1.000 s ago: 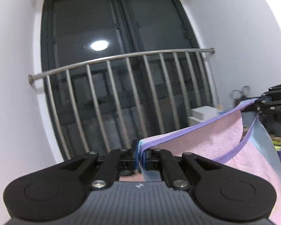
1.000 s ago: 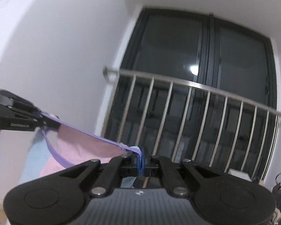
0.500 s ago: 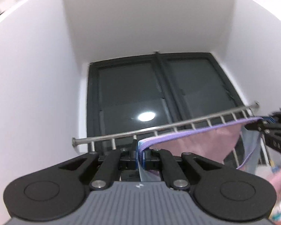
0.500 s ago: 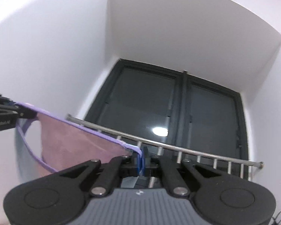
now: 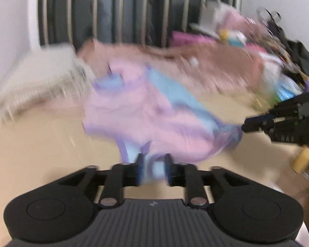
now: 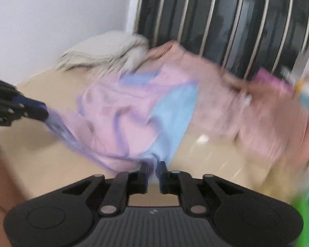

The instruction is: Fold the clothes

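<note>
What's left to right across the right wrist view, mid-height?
Left gripper → pink, purple and blue garment → dusty-pink clothes. The beige fringed blanket sits higher up, so it is left out.

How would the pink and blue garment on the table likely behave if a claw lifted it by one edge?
The pink and blue garment would probably droop: it lies rumpled in soft folds. It looks thin, so likely light. Its purple trim might slip from the left claw.

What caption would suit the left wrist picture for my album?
Left gripper, its jaws just opened, lets a pink and blue garment onto the beige surface.
</note>
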A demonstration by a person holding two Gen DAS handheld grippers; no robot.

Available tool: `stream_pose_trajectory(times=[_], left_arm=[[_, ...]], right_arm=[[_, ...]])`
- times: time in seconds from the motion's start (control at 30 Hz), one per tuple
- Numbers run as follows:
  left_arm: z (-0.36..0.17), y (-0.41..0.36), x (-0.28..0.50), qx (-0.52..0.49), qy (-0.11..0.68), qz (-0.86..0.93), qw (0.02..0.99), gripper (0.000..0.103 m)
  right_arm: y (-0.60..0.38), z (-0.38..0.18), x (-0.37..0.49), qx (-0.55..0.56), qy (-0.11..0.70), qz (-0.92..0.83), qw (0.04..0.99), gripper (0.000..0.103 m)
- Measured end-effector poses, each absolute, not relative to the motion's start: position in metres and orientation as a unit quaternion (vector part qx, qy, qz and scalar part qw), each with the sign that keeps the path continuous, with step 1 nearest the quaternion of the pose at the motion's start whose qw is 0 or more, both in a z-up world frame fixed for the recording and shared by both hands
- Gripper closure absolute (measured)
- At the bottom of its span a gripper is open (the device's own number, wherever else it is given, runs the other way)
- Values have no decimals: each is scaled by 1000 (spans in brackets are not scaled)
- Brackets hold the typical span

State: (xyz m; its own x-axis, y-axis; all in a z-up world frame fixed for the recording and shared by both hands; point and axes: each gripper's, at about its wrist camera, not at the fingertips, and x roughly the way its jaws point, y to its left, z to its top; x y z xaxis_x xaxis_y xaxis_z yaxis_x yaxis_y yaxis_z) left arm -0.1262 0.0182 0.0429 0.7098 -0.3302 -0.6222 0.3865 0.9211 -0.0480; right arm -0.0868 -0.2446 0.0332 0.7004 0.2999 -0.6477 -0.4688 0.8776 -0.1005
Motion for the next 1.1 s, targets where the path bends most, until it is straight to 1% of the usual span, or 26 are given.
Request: stream_pose_trajectory(times=[0.03,0.07,0.1,0.13,0.17,0.2,0.23,0.33,0.37,0.4,0.43,0.47,0.5,0.6,0.7,0.73,0.77,0.8,0.87,0.93,0.97,1.03,1.1], left_arm=[[39,24,-135,36,333,-204,920,54],[44,31,-137,22,328,-206,922,45],[49,38,-138,8,322,-208,923,36],[55,46,-140,-6,317,-210,925,31],[60,53,-142,-20,311,-211,926,21],[65,56,-137,-28,307,-206,929,18],[69,51,-122,-27,303,-189,934,18],[69,37,-70,-6,301,-131,945,20],[63,31,-51,8,303,-111,946,26],[60,26,-34,15,305,-99,947,30],[56,22,-18,23,306,-88,948,30],[54,19,-4,24,308,-76,948,30],[54,22,6,12,311,-65,948,29],[53,29,38,-4,321,-29,947,29],[44,29,60,8,332,-7,943,30],[41,29,62,11,336,-9,942,30],[39,28,61,11,344,-15,939,35],[38,28,60,6,358,-25,933,45],[37,31,50,-20,389,-52,920,59],[41,33,35,-33,393,-85,915,58],[45,33,27,-24,384,-88,919,56],[50,31,24,-3,361,-69,930,46],[51,28,32,11,340,-45,939,26]], right_arm=[[-253,30,-102,-116,322,216,914,72],[-261,28,-118,-102,318,221,916,54],[-265,31,-129,-93,310,227,919,48],[-266,32,-142,-89,298,235,921,45],[-267,33,-149,-88,287,237,924,45],[-263,35,-147,-88,277,239,926,45],[-258,37,-144,-89,268,241,929,45],[-229,42,-116,-85,245,240,935,47],[-219,42,-107,-85,239,238,938,48],[-208,38,-98,-82,246,230,938,52],[-197,33,-90,-79,255,222,938,62],[-186,29,-81,-75,263,214,938,67],[-178,25,-74,-67,267,226,934,70],[-154,10,-55,-56,296,239,923,71],[-149,4,-54,-62,294,240,923,83],[-150,4,-57,-70,295,244,921,90],[-155,4,-61,-69,300,254,917,93],[-160,4,-64,-69,304,261,913,96],[-177,5,-79,-89,309,271,907,97],[-199,8,-97,-118,314,278,900,97],[-217,10,-103,-127,320,280,896,97],[-257,16,-110,-130,337,271,892,97],[-290,22,-105,-111,354,238,898,91]])
